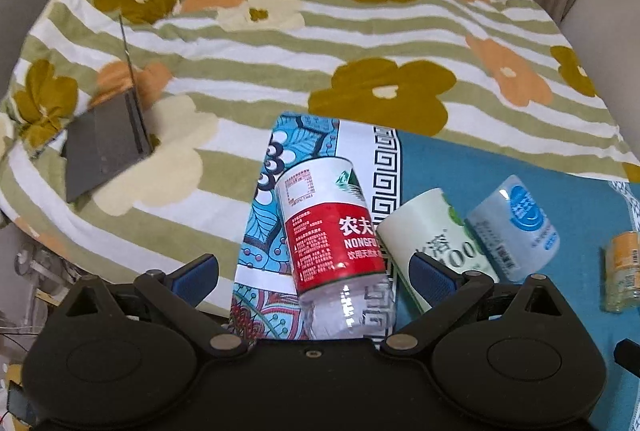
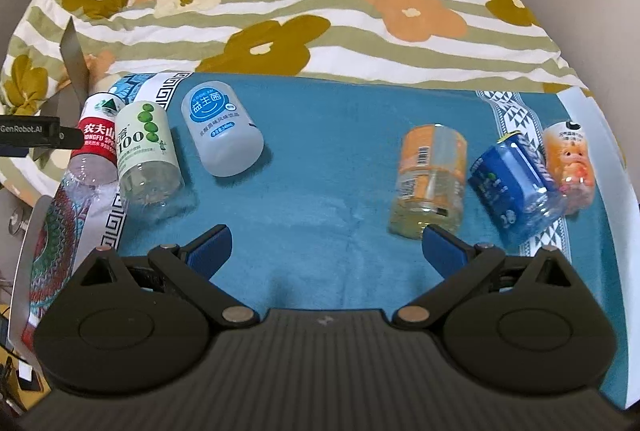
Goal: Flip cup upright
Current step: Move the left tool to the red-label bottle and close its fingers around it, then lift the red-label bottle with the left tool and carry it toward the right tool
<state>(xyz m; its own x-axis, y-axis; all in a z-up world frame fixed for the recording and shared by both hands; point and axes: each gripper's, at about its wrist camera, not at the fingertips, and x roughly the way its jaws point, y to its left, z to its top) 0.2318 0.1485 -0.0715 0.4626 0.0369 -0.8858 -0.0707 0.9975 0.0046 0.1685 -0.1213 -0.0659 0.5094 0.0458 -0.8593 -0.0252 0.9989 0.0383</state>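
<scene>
Cups here are cut-off bottle bottoms, six of them, all upside down on the blue mat (image 2: 340, 171), closed end up. My left claw (image 1: 316, 271) is spread wide around the red-label cup (image 1: 332, 231) at the mat's left edge, jaws on either side of it and not touching, so I judge this is the one to flip first. Just beside it: green-label cup (image 1: 432, 243), then pale blue-label cup (image 1: 516, 227), the three packed close, so the right jaw has little room.

Right claw (image 2: 326, 251) is also spread, empty, hovering over bare mat at the near edge. Orange cup (image 2: 432, 179) sits just ahead of its right jaw, dark blue cup (image 2: 512, 187) and pink cup (image 2: 570, 167) toward the mat's right edge.

The mat lies on a flowered quilt (image 2: 320, 11); soft footing, so a righted cup could tip.
</scene>
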